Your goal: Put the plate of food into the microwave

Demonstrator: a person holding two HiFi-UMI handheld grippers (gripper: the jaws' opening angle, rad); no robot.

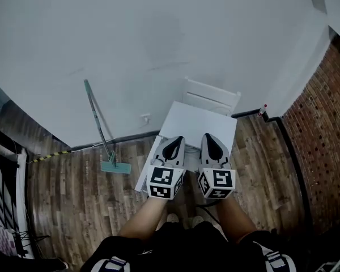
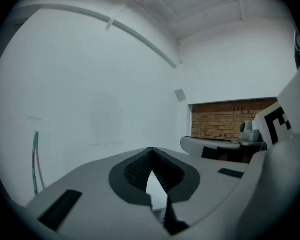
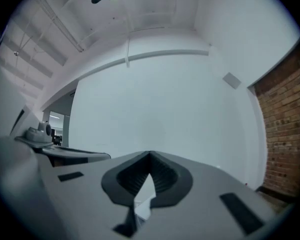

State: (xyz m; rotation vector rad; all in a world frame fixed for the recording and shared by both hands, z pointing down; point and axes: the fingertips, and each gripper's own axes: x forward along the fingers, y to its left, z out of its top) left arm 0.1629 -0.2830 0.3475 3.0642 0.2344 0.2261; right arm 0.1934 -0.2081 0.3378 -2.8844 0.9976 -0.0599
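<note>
The plate of food is in none of your views, and neither is the microwave, so where they are cannot be told from here. What lies in front of you is a white desk (image 1: pixel 215 123) with a white chair (image 1: pixel 212 98) at its far edge, and neither thing shows on the part of the top that is visible.

Your left claw (image 1: pixel 174 141) and right claw (image 1: pixel 211 137) hang side by side over the desk's near edge. Each is fully closed, tips meeting, with nothing between them. Both gripper views look only at the plain wall (image 1: pixel 158 38), and the brick wall (image 1: pixel 323 123) is off to your right.

The main risk is probably the search itself. You will have to turn to find the plate, and a quick swing could knock a claw against the desk's near corner or the chair.

A mop (image 1: pixel 99 129) leans on the wall to your left, its head on the wood floor (image 1: pixel 73 191) just beyond the desk's left edge. Stepping that way without looking down could catch it.

When you do reach the plate, open the claws first. Arriving closed, they would likely push the rim rather than take it, and the food could slide or spill. A one-sided grip would likely tilt the plate too.
</note>
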